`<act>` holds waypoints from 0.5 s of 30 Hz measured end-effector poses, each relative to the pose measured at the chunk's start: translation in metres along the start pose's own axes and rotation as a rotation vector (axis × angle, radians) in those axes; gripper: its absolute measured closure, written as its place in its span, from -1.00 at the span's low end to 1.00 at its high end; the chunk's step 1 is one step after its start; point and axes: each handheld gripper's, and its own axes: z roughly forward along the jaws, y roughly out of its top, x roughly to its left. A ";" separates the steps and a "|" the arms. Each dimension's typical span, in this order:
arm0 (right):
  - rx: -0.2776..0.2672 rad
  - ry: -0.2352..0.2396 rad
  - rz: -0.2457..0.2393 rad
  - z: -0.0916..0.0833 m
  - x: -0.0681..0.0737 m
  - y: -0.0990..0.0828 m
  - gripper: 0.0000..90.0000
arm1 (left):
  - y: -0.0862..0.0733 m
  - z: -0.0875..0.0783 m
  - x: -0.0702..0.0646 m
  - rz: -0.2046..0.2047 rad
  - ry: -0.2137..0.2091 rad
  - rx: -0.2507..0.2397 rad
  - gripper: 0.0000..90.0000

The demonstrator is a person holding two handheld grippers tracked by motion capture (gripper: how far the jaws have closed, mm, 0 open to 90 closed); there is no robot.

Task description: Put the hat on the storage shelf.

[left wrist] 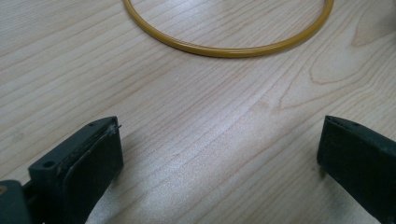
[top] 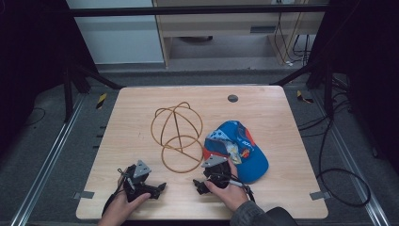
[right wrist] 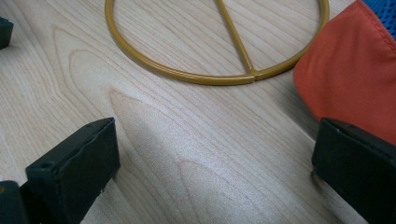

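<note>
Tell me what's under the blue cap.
The cap lies on the table, its orange brim flat on the wood beside the wire frame. Anything beneath its crown is covered.

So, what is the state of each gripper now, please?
Left gripper: open, holding nothing, above bare table.
Right gripper: open, holding nothing, beside the cap.

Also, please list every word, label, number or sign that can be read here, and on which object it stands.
None can be read.
Blue and orange fabric cap: white lettering and a colourful patch, too small and blurred to read.
Yellow wire hat frame: no text.
Light wooden table: no text.
</note>
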 end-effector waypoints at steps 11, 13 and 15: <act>0.080 0.104 -0.115 -0.027 0.002 0.025 -0.84 | 0.004 0.004 0.004 0.006 -0.009 0.000 -1.00; 0.080 0.110 -0.124 -0.040 0.001 0.029 -0.84 | 0.005 0.005 0.006 0.003 -0.001 0.001 -1.00; 0.078 0.099 -0.105 -0.058 -0.008 0.026 -0.84 | 0.007 0.007 0.006 0.000 0.000 0.001 -1.00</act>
